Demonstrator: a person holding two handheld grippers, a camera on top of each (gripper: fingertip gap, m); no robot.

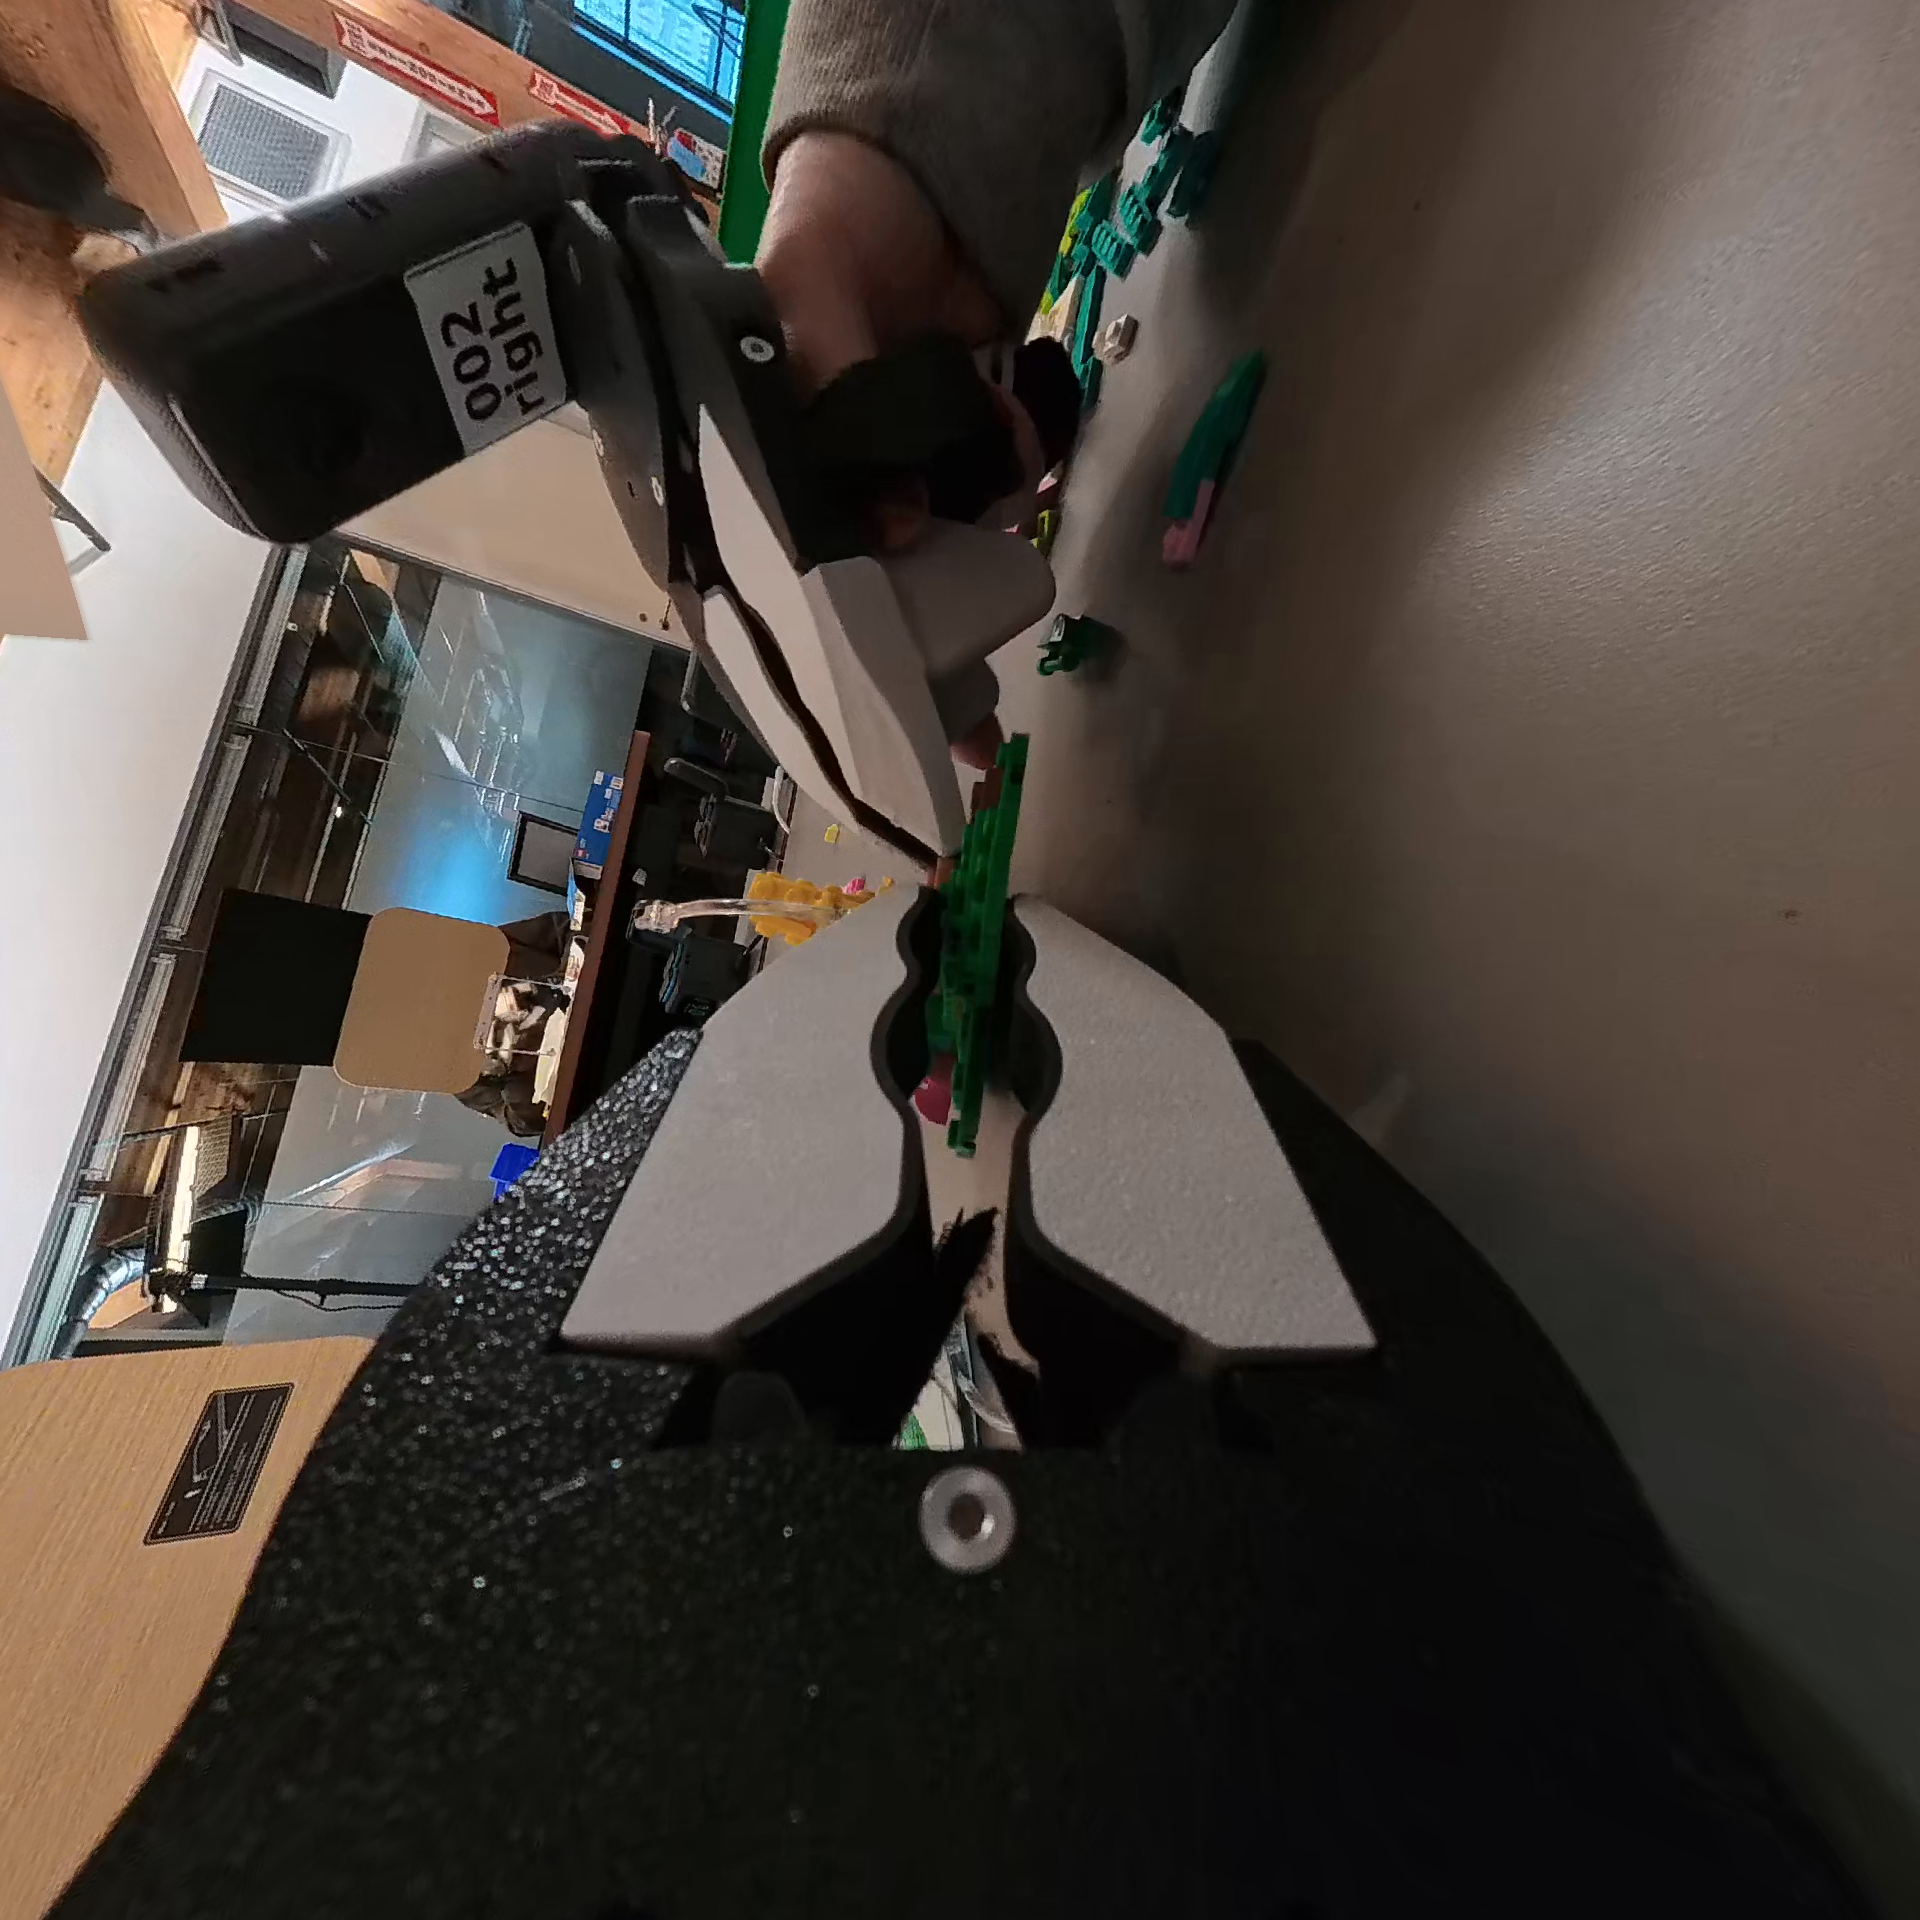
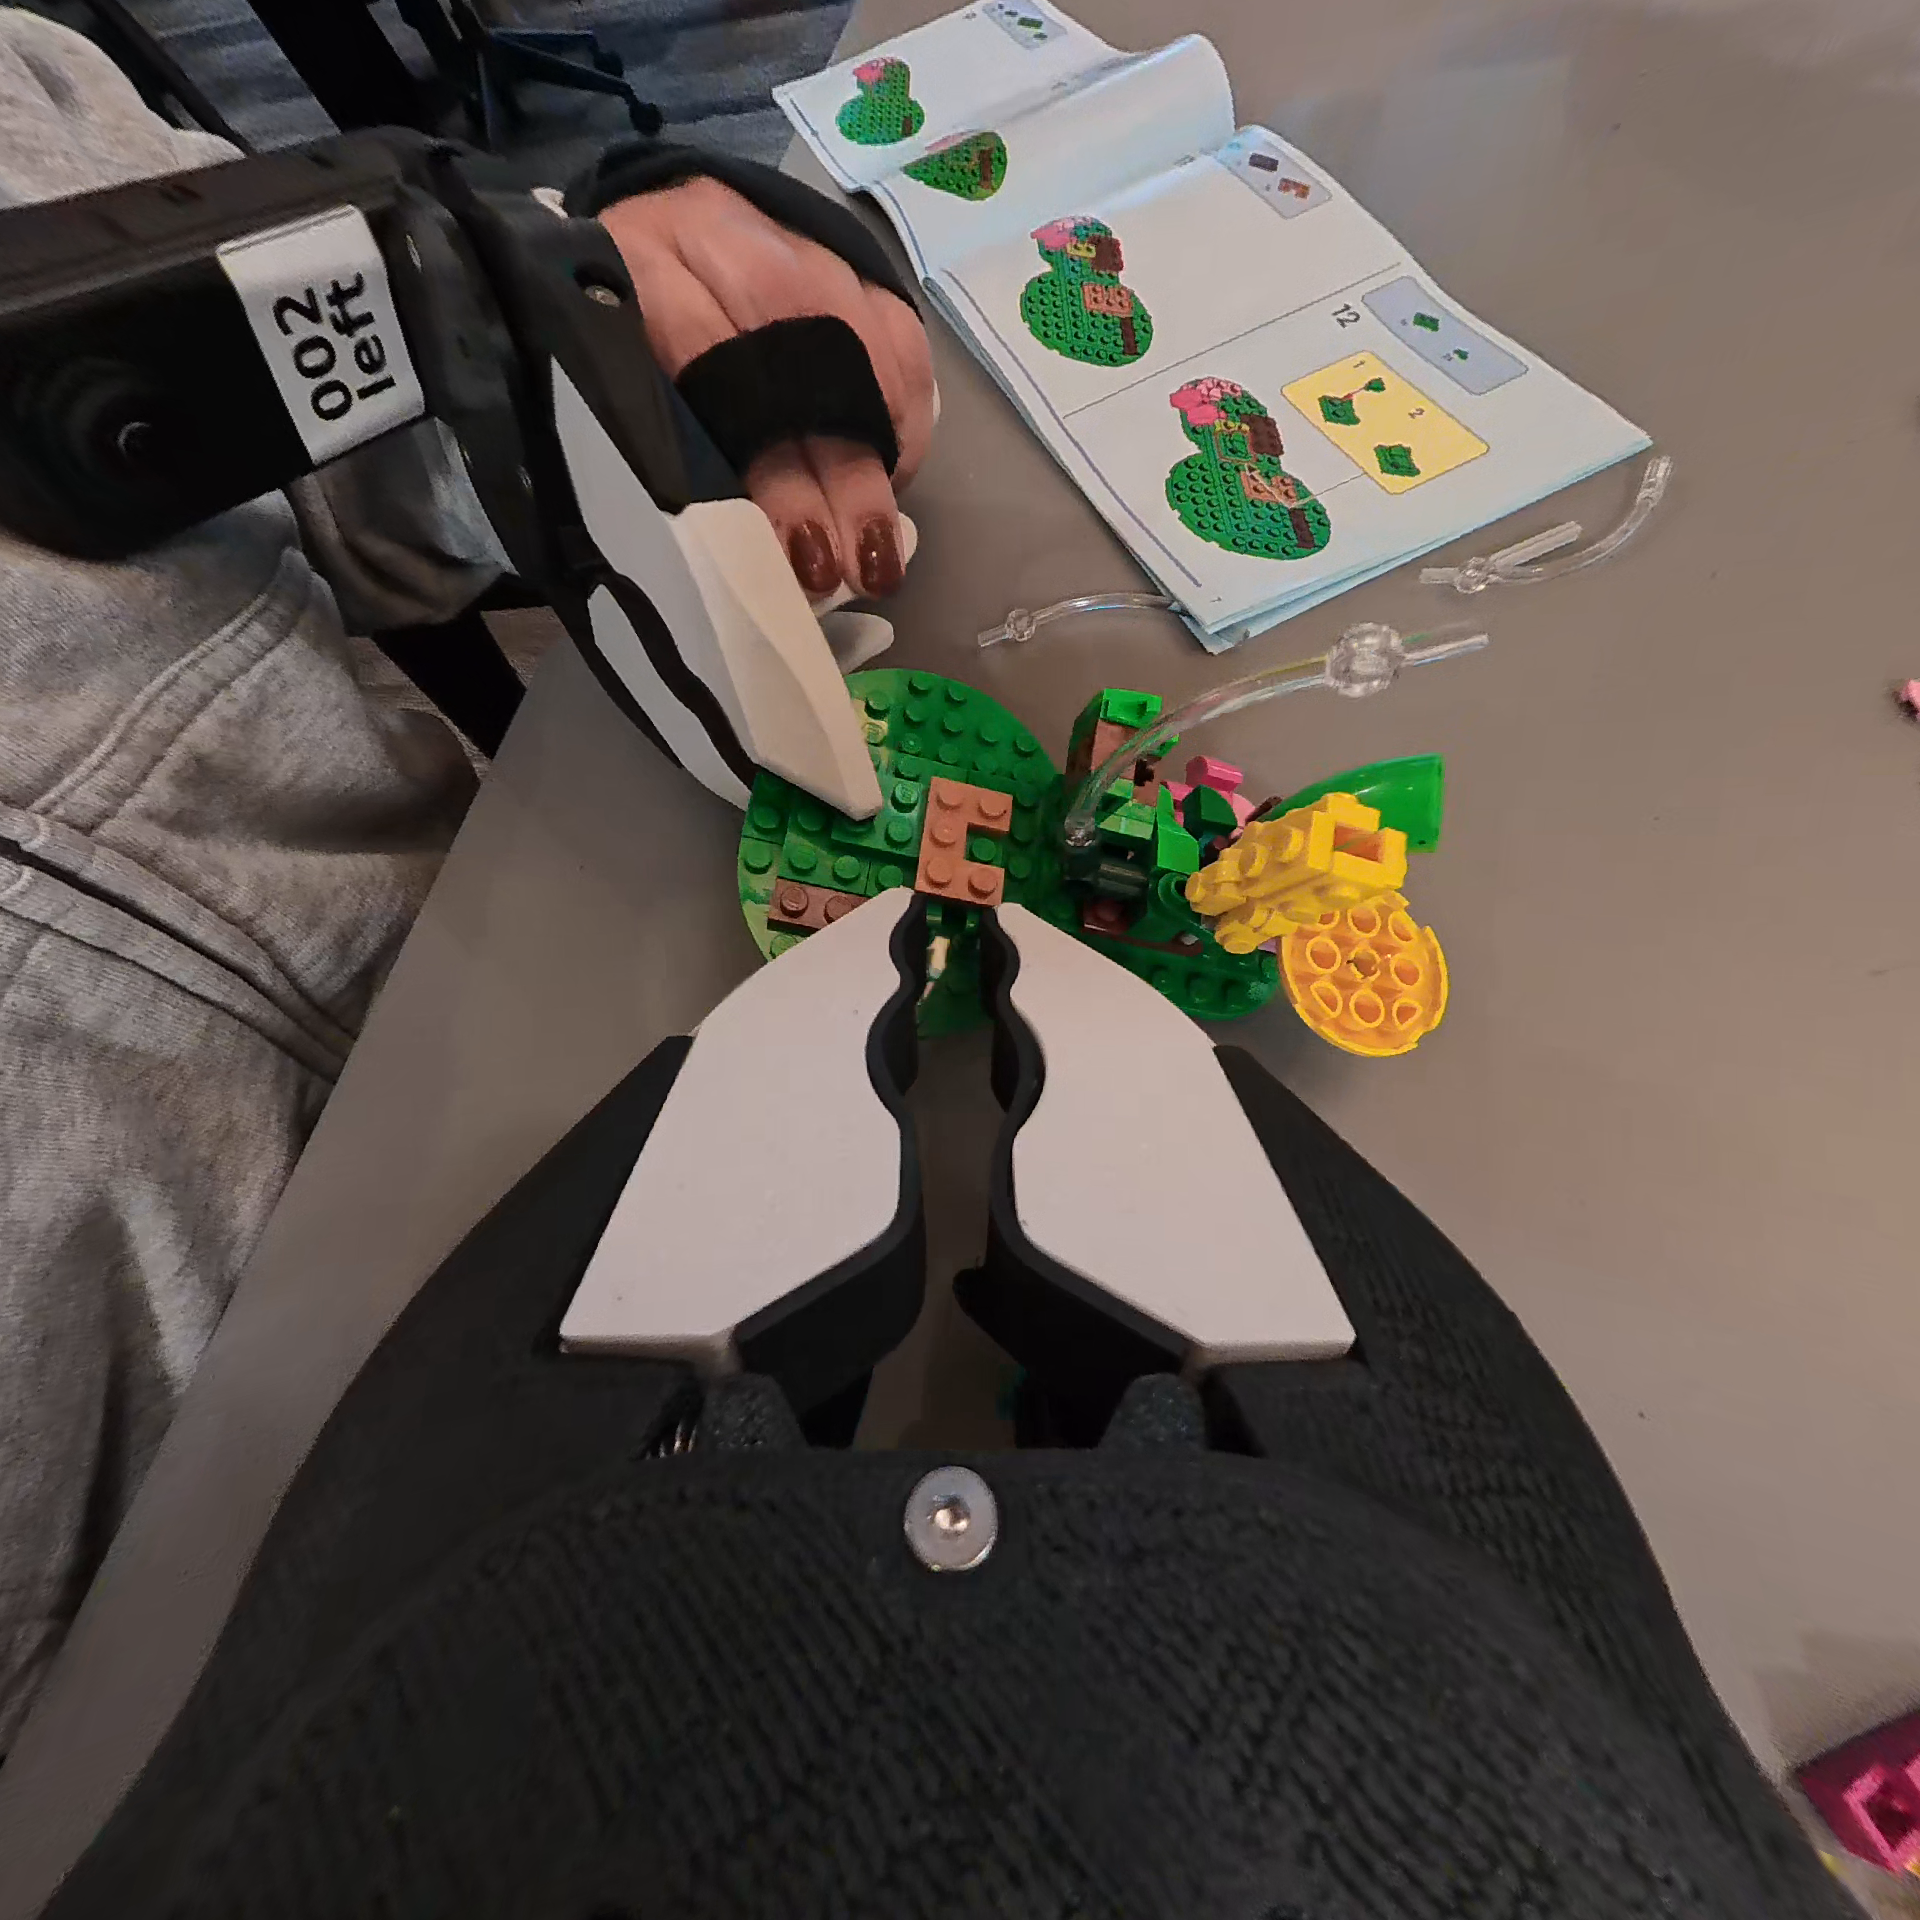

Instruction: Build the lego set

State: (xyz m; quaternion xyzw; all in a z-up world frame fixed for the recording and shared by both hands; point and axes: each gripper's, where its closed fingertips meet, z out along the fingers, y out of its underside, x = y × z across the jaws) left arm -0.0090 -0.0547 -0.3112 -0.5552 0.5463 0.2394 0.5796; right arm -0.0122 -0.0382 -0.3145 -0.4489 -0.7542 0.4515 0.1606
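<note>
A round green baseplate (image 2: pixel 935 727) carries green and brown bricks and lies at the table's near edge. My left gripper (image 1: pixel 971 909) is shut on the plate's rim; the plate (image 1: pixel 987 831) shows edge-on between its pads. In the right wrist view its upper finger (image 2: pixel 831 769) lies on the plate's studs and the lower finger is hidden. My right gripper (image 2: pixel 954 914) points down at the plate, its tips closed on the near end of a light-brown C-shaped piece (image 2: pixel 961 831). In the left wrist view its tips (image 1: pixel 935 847) press a brown bit (image 1: pixel 943 864) against the plate.
An open instruction booklet (image 2: pixel 1195 343) lies behind the plate. A yellow brick build (image 2: pixel 1320 862) and a yellow round plate (image 2: pixel 1361 977) sit to the right, with clear tubes (image 2: pixel 1351 655) nearby. Loose teal and green bricks (image 1: pixel 1132 208) lie farther off. A pink brick (image 2: pixel 1870 1808) lies at lower right. Both grippers' tips are close together, under 4 cm apart.
</note>
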